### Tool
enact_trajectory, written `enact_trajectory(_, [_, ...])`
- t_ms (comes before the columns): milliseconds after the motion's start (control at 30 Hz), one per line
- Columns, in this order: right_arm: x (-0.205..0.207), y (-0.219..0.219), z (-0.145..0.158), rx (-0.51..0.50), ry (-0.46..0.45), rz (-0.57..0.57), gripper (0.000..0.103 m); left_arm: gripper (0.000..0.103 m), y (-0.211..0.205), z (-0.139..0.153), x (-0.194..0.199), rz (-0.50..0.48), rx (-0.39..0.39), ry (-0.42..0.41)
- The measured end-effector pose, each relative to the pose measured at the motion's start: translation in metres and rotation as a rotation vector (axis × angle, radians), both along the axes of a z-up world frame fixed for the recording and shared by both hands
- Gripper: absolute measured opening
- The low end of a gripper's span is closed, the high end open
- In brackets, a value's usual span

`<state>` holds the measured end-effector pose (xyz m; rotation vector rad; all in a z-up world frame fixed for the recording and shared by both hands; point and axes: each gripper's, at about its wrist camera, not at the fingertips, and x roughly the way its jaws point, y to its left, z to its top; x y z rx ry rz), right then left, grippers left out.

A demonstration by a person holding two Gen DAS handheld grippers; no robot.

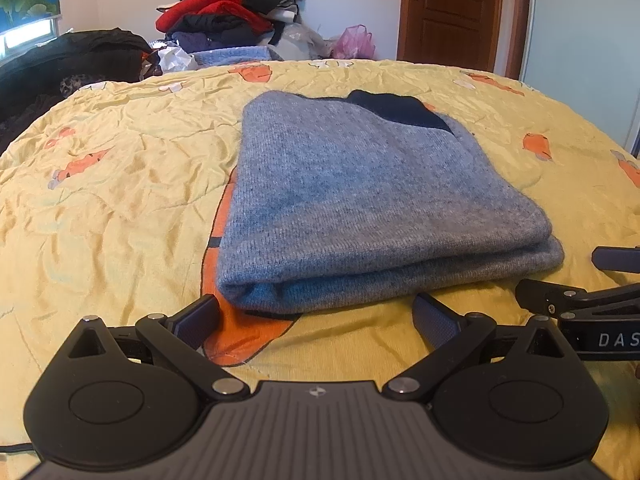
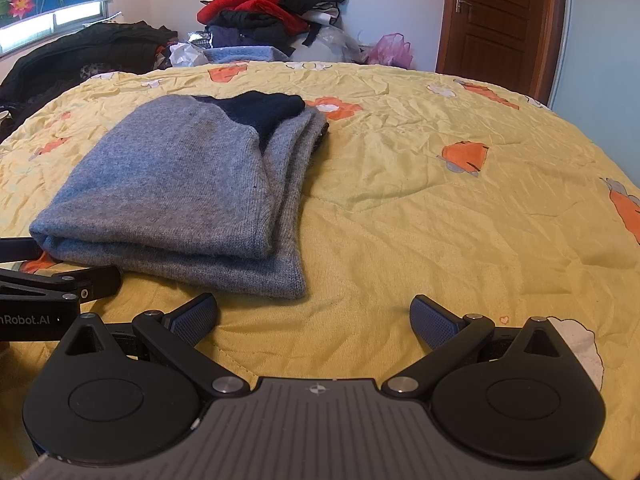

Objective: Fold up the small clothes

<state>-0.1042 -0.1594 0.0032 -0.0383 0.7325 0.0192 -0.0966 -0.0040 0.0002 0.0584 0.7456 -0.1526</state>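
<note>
Folded grey sweater [image 1: 360,200] on bed [image 1: 120,200], just ahead of my left hand-held gripper [image 1: 316,320]; ahead-left of my right hand-held gripper [image 2: 314,320]; both spread, holding nothing.

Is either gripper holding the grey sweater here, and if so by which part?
Nothing is held. The left gripper and right gripper both have open jaws, just short of the folded grey sweater on the yellow bedspread.
</note>
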Motion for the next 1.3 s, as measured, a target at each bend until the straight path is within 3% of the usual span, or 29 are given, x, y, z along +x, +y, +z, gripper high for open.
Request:
enact_trajectory(300, [-0.002,0.004,0.007,0.003,0.08,-0.005,0.103,0.103,0.01,0.01,-0.008,0.046,-0.035,0.058])
enact_trajectory(567, [-0.009,0.012,0.017,0.006,0.083,0.032,0.103,0.103,0.02,0.022,-0.014,0.084,-0.051,0.097])
enact_trajectory(1000, [-0.015,0.017,0.037,0.02,0.043,0.058,0.103,0.103,0.022,0.045,-0.029,0.075,-0.068,0.06])
enact_trajectory(1167, [-0.017,0.017,0.039,0.023,0.04,0.064,0.103,0.103,0.019,0.047,-0.037,0.062,-0.027,0.003])
enact_trajectory(1300, [-0.013,0.014,0.038,0.04,0.051,0.059,0.103,0.103,0.03,0.049,-0.028,0.064,-0.061,0.032])
